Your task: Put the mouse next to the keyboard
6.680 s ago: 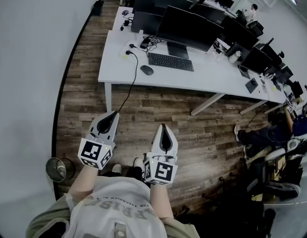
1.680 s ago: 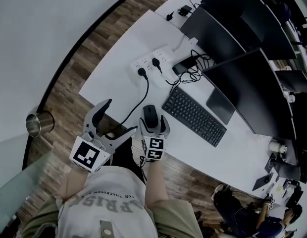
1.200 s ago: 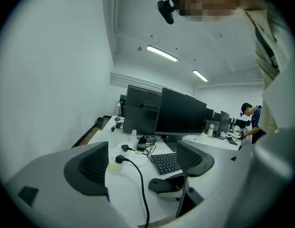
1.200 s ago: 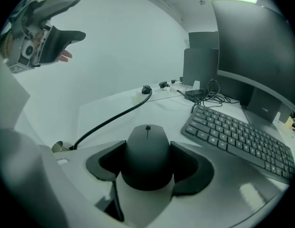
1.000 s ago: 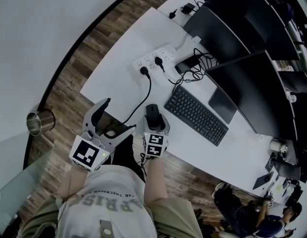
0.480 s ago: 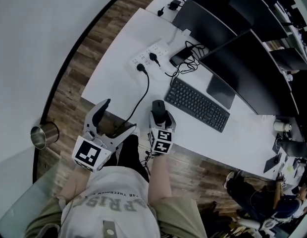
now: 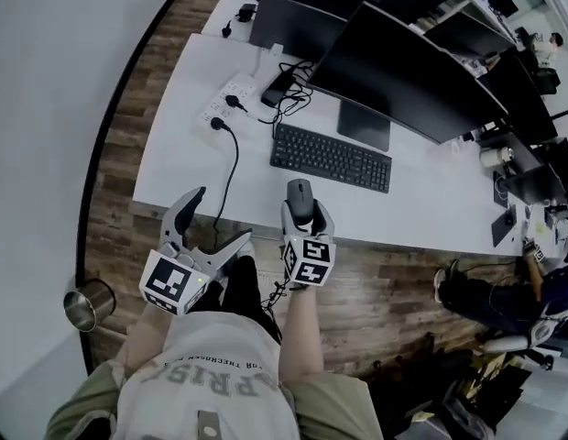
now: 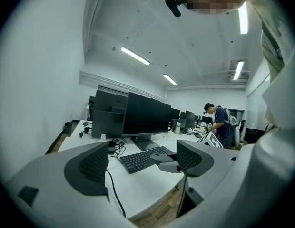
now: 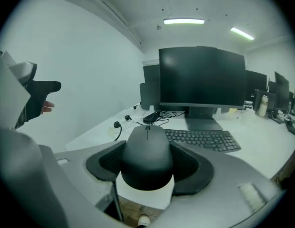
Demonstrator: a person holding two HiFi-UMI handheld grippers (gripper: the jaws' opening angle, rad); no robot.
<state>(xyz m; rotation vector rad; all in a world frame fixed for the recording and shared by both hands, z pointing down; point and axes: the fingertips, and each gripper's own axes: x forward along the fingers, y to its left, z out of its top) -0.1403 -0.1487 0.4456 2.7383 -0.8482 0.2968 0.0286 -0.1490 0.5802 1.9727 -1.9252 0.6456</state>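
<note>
The right hand-held gripper (image 7: pixel 302 216) pinches the mouse (image 9: pixel 146 151) by its two sides, over the near edge of the worktop (image 7: pixel 174 159). The left hand-held gripper (image 7: pixel 221 218) hangs spread and empty to its left, so the right hand is the one placed to act. The keyboard (image 7: pixel 330 157) lies just beyond the mouse, a little to the right, its long axis running left to right. The mouse's long axis points away towards it. A metal bin (image 7: pixel 82 306) stands on the floor, near left; its contents cannot be made out.
</note>
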